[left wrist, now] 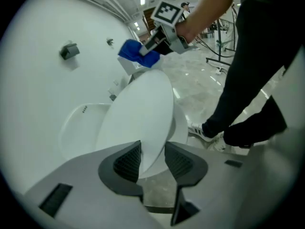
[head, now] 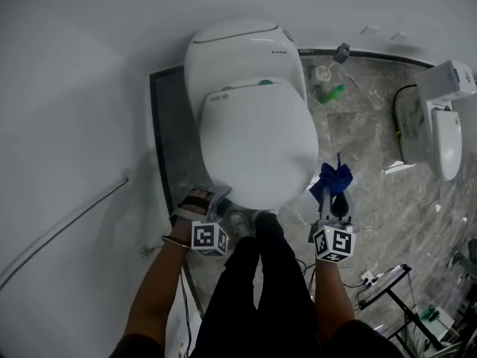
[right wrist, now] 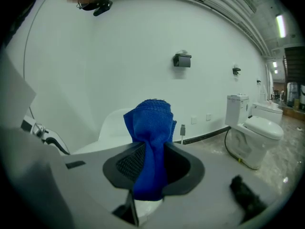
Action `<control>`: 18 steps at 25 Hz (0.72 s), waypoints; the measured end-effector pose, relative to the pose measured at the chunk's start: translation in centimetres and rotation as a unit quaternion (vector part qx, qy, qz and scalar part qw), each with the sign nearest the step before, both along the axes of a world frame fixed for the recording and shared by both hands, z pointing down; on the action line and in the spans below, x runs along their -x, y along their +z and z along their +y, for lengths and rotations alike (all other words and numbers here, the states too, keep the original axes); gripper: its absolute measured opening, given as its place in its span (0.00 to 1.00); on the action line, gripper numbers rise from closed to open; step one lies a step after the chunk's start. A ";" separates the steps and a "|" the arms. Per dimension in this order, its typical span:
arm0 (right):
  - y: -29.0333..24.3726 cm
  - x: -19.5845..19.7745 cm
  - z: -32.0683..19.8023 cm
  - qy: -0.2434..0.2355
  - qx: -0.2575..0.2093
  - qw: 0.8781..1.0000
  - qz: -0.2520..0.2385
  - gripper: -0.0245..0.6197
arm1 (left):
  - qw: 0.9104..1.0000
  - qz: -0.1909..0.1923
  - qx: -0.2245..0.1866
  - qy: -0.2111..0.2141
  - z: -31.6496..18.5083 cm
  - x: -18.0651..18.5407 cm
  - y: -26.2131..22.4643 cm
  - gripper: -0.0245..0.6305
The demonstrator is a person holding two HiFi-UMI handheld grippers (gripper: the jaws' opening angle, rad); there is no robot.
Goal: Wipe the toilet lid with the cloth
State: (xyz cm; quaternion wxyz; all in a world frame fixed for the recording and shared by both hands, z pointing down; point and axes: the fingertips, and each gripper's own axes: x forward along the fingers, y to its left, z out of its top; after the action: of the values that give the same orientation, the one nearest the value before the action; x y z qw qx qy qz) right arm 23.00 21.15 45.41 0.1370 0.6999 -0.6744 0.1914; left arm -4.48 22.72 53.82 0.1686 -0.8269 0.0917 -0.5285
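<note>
So the white wall (head: 74, 88) took up the whole left side of the head view, and grey marbled floor (head: 365, 133) filled the right. The toilet (head: 246, 58) sat against that wall with its lid (head: 257, 140) down, white and glossy, nothing lying on it. A second toilet (head: 440, 125) stood well apart near the right edge. The person's legs (head: 261, 289) in dark trousers were right in front of the bowl, one shoe (head: 240, 222) just beside its front rim. The left gripper (head: 216, 200) was down at the lid's front left edge with its jaws apart. In the left gripper view (left wrist: 152, 151) the lid's (left wrist: 138, 123) rim showed in the gap between the pads, though I couldn't tell if either pad was actually touching it. The right gripper (head: 333, 200) hung off the lid's front right side, over the floor rather than the lid, and it was clamped on the cloth (head: 332, 179). The right gripper view (right wrist: 153, 159) made that obvious: the blue cloth (right wrist: 150, 123) was pinched between both pads, bunched up above them with a bit hanging below. So the cloth was in the air, near the lid but not on it. A small green bottle (head: 332, 93) lay on the floor near the tank.
</note>
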 end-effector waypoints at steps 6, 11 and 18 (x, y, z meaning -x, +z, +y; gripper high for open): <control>0.5 0.9 -0.5 -0.018 0.002 1.000 0.000 0.19 | 0.995 -0.066 0.080 0.005 3.0 -0.3 7.4 0.30; 1.5 3.0 -1.8 -0.047 0.012 0.999 -0.008 0.19 | 0.990 -0.082 0.117 -0.011 3.0 -0.8 10.7 0.31; 2.8 6.4 -4.3 -0.091 0.030 0.995 -0.032 0.19 | 0.987 -0.067 0.136 -0.057 3.2 -0.9 11.1 0.30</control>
State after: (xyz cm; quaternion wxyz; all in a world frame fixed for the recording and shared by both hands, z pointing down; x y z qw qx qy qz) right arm 16.60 16.87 48.23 0.1535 0.6244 -0.7334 0.2208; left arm -3.59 25.93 64.89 0.0304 -0.7981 0.0544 -0.5993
